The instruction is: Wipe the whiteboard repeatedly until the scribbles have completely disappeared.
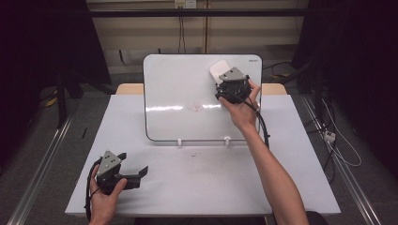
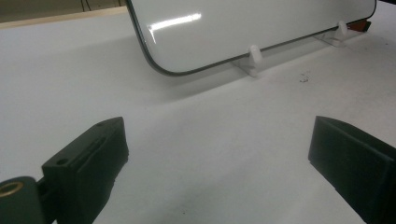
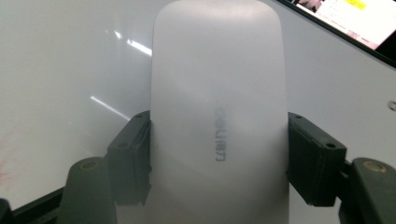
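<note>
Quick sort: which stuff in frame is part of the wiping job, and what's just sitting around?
In the job:
- white eraser, clamped in the right gripper
- whiteboard, propped on the table
- faint red marks on the board

Lying about:
- left gripper, jaws open, nothing in them, near the table front
- white board stands
- cables on the floor
</note>
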